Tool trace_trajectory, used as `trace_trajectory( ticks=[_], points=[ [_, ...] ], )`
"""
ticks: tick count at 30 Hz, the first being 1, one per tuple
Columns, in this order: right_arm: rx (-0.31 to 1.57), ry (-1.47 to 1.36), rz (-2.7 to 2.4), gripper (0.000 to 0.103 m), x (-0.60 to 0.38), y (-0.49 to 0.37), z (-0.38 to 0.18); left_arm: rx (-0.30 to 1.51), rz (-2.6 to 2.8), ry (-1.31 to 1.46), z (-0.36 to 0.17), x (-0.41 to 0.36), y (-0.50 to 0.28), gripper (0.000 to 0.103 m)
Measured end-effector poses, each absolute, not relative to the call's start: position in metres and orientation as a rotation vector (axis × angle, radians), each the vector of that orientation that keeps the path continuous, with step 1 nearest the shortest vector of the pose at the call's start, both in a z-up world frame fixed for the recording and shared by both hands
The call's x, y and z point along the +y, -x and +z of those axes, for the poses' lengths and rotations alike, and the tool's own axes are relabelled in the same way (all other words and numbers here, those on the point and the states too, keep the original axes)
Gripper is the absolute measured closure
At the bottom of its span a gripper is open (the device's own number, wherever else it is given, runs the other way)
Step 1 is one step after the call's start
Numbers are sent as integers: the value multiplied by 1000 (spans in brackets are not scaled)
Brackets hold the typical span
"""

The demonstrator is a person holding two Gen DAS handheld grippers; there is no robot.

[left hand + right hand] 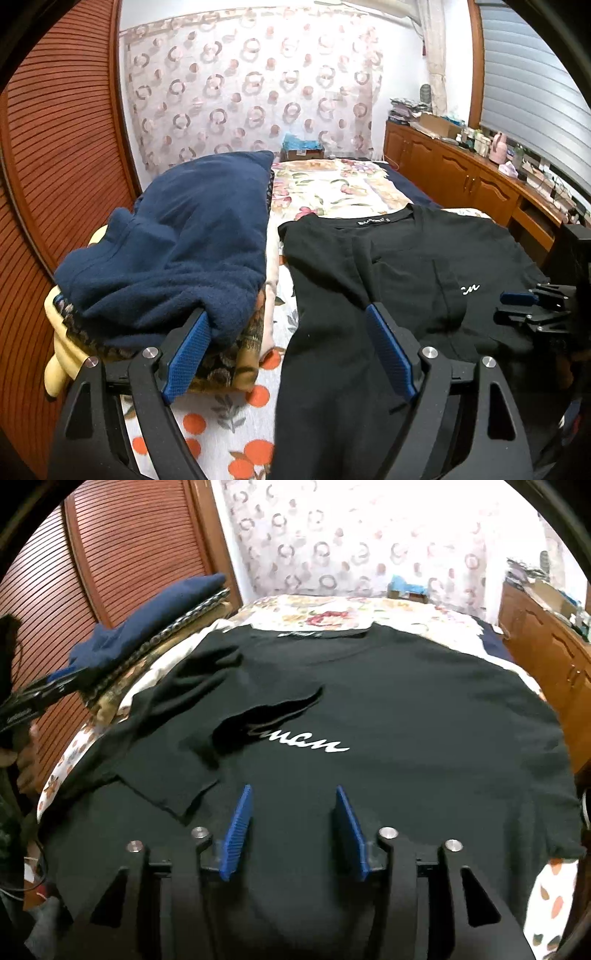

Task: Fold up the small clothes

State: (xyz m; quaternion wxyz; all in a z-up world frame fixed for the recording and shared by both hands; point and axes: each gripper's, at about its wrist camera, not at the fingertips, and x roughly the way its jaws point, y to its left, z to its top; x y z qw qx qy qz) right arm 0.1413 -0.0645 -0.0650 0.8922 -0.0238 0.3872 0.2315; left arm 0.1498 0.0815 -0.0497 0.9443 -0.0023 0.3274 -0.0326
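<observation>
A black T-shirt [406, 709] with white script lettering lies flat on the bed, collar at the far end. Its left side and sleeve [173, 760] are folded inward over the chest, partly covering the lettering. The shirt also shows in the left wrist view [406, 266]. My left gripper [288, 314] is open and empty above the shirt's left edge. My right gripper [291, 794] is open and empty above the shirt's lower middle. The right gripper also shows in the left wrist view [532, 306] at the right edge, over the shirt.
A stack of folded clothes topped by a navy fleece [184, 236] sits on the bed's left side. The bed has a floral sheet [332, 184]. A louvred wooden door [55, 147] is at left, wooden cabinets [461, 177] with clutter at right.
</observation>
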Motion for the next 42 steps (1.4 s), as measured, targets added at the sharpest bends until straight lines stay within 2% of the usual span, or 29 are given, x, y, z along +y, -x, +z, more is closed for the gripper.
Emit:
trace_trajectory(
  ticks=[6, 12, 17, 20, 24, 25, 26, 27, 31, 37, 42],
  points=[
    [788, 52, 459, 46, -66, -149, -69, 589, -103, -12, -28, 67, -126, 19],
    [754, 60, 454, 45, -68, -150, -69, 606, -206, -72, -23, 35, -148, 21],
    [741, 76, 423, 45, -83, -151, -70, 694, -285, -72, -39, 17, -193, 51],
    [747, 82, 401, 45, -89, -154, -73, 760, -290, -78, -57, 11, -225, 62],
    [768, 89, 358, 45, -99, -160, -82, 851, -271, -113, -81, 3, -259, 69],
    [775, 89, 353, 45, -100, -162, -84, 867, -268, -125, -86, 2, -264, 75],
    [781, 88, 350, 45, -100, -164, -86, 882, -258, -135, -89, -1, -266, 91],
    [790, 83, 352, 45, -100, -166, -89, 888, -250, -145, -89, -2, -267, 98],
    [785, 75, 367, 45, -100, -169, -88, 829, -205, -192, -69, 8, -261, 100],
    [781, 84, 377, 45, -103, -167, -89, 757, -44, -143, -30, 68, -271, 100],
    [780, 74, 374, 45, -110, -165, -91, 761, 3, -139, -25, 87, -268, 100]
  ],
)
